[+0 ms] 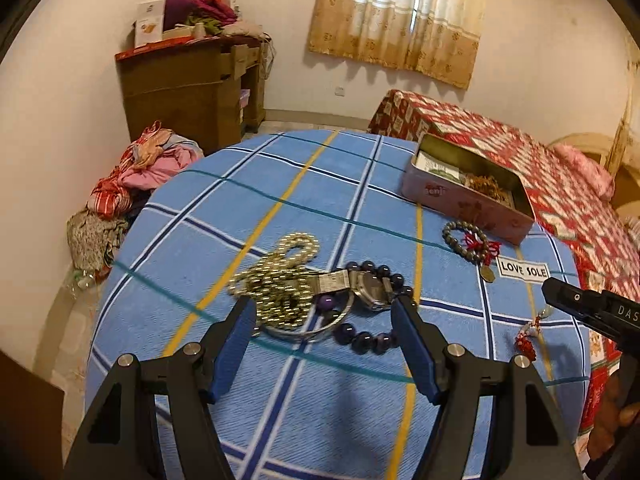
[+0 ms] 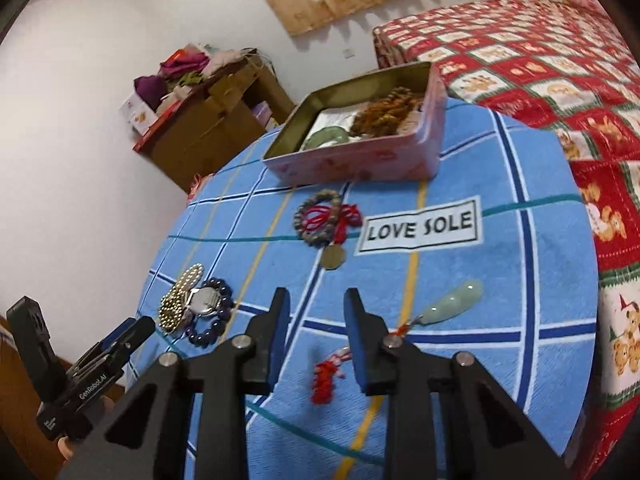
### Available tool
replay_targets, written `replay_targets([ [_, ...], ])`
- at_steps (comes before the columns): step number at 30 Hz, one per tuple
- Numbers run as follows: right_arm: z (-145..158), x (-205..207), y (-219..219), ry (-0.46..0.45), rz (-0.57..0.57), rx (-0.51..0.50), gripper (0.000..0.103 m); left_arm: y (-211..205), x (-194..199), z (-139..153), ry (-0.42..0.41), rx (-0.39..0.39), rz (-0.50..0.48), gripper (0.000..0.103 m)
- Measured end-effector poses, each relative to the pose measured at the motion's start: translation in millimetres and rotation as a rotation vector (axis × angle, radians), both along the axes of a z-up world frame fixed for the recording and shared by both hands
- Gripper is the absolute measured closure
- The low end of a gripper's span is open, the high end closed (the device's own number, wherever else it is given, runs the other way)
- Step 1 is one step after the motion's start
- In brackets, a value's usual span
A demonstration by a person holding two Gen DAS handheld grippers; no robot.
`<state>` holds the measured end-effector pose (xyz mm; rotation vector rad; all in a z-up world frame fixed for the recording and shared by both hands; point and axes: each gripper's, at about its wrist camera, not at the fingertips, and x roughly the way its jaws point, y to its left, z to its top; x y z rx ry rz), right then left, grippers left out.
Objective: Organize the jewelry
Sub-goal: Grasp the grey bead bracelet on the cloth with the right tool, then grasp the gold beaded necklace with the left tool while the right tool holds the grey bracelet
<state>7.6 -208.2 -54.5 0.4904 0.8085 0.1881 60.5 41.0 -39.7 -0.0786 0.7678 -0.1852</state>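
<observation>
I am in the collecting step: some jewelry already lies in the pink tin (image 2: 360, 160), and several pieces wait on the table (image 1: 280, 400) with the blue checked cloth.

My left gripper (image 1: 324, 320) has its jaws spread wide and holds nothing. Its tips stand on both sides of a tangled pile: the gold bead chain (image 1: 276, 280), the watch (image 1: 368, 286), a silver bangle (image 1: 312, 330) and the dark purple bead bracelet (image 1: 372, 304), all touching or lying over each other. I judge this pile is my next target.

My right gripper (image 2: 316, 312) also has its jaws apart and empty. It hovers near the jade pendant (image 2: 456, 300) with its red tassel (image 2: 324, 380). The tassel lies close below the jaws; the jade stone is a little to the right.

The wooden bead bracelet (image 2: 320, 218) with red cord and a coin lies just in front of the tin.

For the next move, I think the left jaws must go down and close on one piece only, probably the chain or the bracelet, and lift slowly, because the tangled pieces can drag each other.
</observation>
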Motion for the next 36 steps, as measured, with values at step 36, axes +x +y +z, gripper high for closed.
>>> replay_targets([
  [36, 48.1, 67.2, 17.2, -0.040, 0.161, 0.043, 0.091, 54.0, -3.7, 1.6, -0.022, -0.007, 0.132, 0.033],
])
